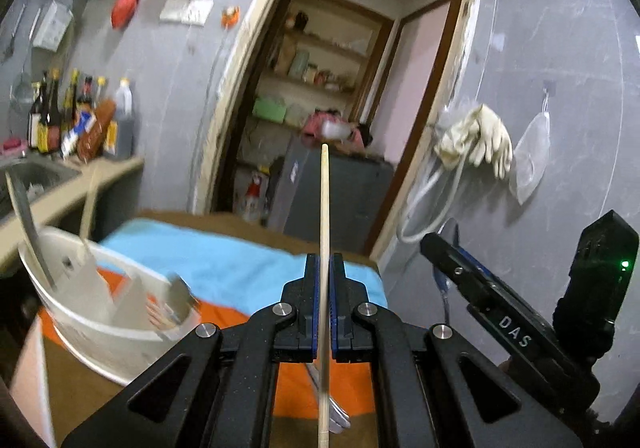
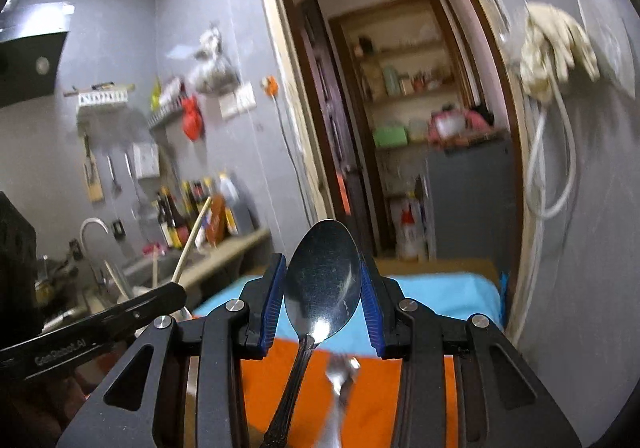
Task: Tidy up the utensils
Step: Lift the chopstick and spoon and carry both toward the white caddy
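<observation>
My left gripper (image 1: 325, 260) is shut on a thin wooden chopstick (image 1: 324, 208) that runs straight up between its blue pads, lifted above the table. A white holder (image 1: 104, 312) with dividers stands at the left on the orange cloth, a spatula and a wooden stick leaning in it. My right gripper (image 2: 323, 268) is shut on a metal spoon (image 2: 322, 280), its bowl pinched between the blue pads and its ornate handle hanging toward the camera. That same gripper (image 1: 444, 248) shows at the right of the left wrist view. Blurred metal cutlery (image 2: 340, 372) lies on the orange cloth below.
The table carries an orange cloth (image 2: 380, 388) and a blue cloth (image 1: 224, 256). A counter with a sink (image 1: 36, 172) and sauce bottles (image 1: 76, 116) runs along the left. Ahead is a doorway (image 1: 340, 88) to a pantry. Gloves (image 1: 480, 140) and a hose hang on the right wall.
</observation>
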`<state>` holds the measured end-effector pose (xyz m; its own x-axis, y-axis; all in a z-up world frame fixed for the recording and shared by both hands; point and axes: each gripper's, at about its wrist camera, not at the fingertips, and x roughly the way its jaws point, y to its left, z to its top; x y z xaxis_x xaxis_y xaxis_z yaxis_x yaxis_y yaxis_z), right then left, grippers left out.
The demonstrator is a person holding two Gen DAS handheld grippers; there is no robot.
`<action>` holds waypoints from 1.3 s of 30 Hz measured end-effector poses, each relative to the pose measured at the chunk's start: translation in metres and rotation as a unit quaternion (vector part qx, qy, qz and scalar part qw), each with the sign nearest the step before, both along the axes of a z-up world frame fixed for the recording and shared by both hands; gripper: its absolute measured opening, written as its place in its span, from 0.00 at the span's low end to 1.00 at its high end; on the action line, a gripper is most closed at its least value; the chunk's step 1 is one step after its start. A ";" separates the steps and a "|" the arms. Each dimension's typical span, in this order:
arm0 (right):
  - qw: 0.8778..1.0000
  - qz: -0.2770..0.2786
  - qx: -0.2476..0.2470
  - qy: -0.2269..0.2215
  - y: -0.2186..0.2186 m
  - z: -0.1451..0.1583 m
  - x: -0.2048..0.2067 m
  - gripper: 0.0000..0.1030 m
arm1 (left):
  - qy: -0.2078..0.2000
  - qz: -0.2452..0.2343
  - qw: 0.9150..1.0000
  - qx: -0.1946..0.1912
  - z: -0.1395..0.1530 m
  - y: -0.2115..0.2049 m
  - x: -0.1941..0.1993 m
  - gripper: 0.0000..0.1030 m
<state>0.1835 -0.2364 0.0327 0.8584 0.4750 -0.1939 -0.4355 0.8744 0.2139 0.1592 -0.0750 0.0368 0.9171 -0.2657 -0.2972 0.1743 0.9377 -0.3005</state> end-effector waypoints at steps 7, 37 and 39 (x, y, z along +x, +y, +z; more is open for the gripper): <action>0.998 0.004 0.015 -0.064 0.051 0.036 -0.010 0.33 | -0.042 0.023 0.999 -0.001 0.034 0.066 -0.005 0.02; 0.983 -0.017 0.067 -0.170 0.148 -0.014 0.028 0.33 | -0.163 0.163 0.971 -0.064 -0.018 0.216 0.016 0.02; 0.983 -0.017 0.060 -0.172 0.151 -0.018 0.027 0.33 | -0.176 0.164 0.969 -0.049 -0.021 0.209 0.012 0.02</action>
<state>0.2106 -0.0855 0.0146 0.8789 0.4469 0.1670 -0.4715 0.8668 0.1619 0.1711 0.1343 0.0159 0.9971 0.0467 0.0608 -0.0212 0.9299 -0.3673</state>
